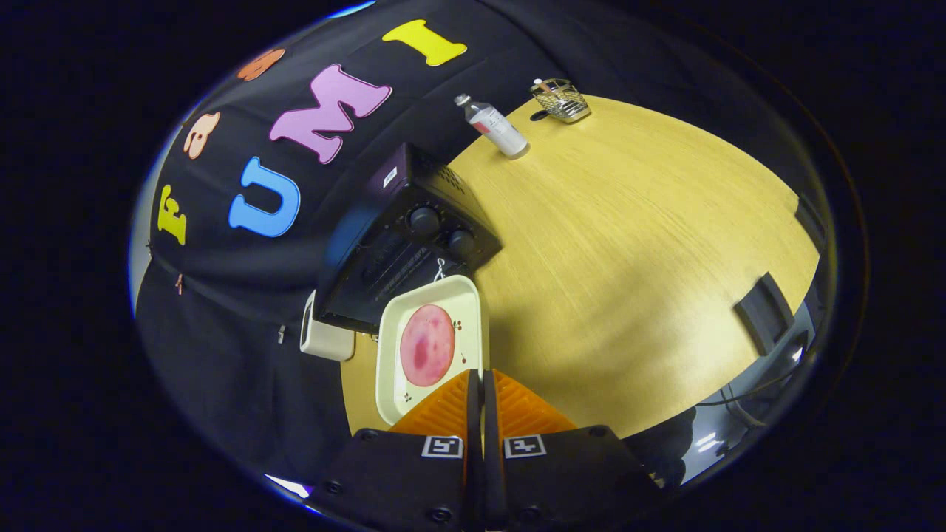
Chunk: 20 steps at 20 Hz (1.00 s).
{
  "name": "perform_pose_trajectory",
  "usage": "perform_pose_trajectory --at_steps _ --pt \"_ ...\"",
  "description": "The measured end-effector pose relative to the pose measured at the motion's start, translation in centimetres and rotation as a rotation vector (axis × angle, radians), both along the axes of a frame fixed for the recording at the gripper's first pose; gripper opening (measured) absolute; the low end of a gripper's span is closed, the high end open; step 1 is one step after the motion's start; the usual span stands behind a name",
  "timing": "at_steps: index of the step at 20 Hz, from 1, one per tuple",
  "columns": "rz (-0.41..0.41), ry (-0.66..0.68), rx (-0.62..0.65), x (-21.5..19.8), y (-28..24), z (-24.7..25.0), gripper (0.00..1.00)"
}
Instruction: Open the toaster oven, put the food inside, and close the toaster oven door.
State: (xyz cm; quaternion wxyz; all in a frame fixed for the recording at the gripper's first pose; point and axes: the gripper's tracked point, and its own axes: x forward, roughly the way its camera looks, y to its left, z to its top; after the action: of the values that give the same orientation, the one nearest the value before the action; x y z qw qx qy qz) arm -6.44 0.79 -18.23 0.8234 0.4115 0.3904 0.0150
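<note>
Cream tray (392, 384) w/ a pink ham slice (426, 345) is riding in the gripper (475, 380), fingers pinching tog. on its near rim, just before the black toaster oven (403, 236). Risk: the thin edge grip is letting the tray tip, so the ham slides off.

One toaster oven (403, 240) – two knobs (424, 220); one tray (430, 347), one slice of food (427, 345), one bottle (497, 128), one wire basket (562, 100)

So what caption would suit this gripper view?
Gripper jaws closed on tray edge, carrying food toward toaster oven.
</note>
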Motion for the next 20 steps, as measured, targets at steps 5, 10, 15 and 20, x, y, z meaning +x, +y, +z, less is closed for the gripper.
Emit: perform_pose_trajectory --at_steps 5,10,15,20 --pt "-0.055 -0.042 0.038 2.5 5.3 0.6 0.06" --pt "-0.088 -0.072 0.069 6.1 9.3 0.5 0.06" --pt "-0.123 -0.097 0.076 10.8 10.6 -0.2 0.06" --pt "-0.233 -0.143 0.102 15.9 10.8 -0.7 0.06"
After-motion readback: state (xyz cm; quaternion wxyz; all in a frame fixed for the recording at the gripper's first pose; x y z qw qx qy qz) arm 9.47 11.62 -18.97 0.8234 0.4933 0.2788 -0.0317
